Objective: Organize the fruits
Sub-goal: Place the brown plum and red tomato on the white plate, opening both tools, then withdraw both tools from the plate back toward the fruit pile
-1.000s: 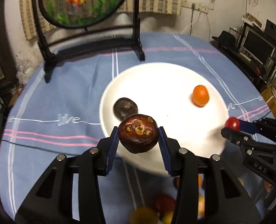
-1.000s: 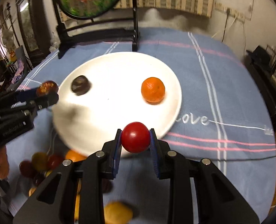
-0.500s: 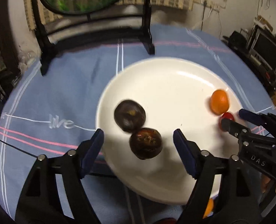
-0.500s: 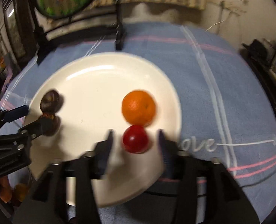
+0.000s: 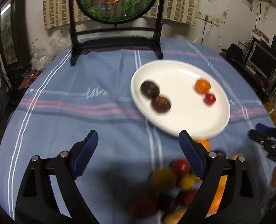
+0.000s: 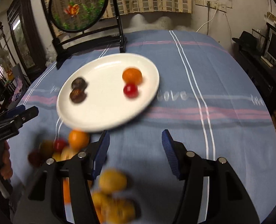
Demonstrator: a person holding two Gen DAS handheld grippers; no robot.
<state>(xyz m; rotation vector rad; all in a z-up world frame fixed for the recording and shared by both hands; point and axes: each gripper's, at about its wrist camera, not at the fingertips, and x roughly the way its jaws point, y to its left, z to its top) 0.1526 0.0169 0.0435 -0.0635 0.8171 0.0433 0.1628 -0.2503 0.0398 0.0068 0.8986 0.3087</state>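
1. Both the left gripper (image 5: 136, 156) and the right gripper (image 6: 135, 153) hang released, fingers spread, grasping nothing.
2. Four fruits sit on the plate (image 6: 108, 119), well ahead of the fingers.
3. The loose pile (image 5: 175, 183) lies beneath the fingers; I'd pick an outer fruit and close gently to avoid scattering the rest.

My left tool (image 5: 137, 152) sits at the bottom of its own picture. Its two blue fingers (image 5: 85, 152) are spread wide apart and there is nothing between them. My right tool (image 6: 135, 152) looks the same at the bottom of its picture, wide apart and holding nothing. Each tool also peeks in at the side of the other picture, the right one at the right edge and the left one at the left edge.
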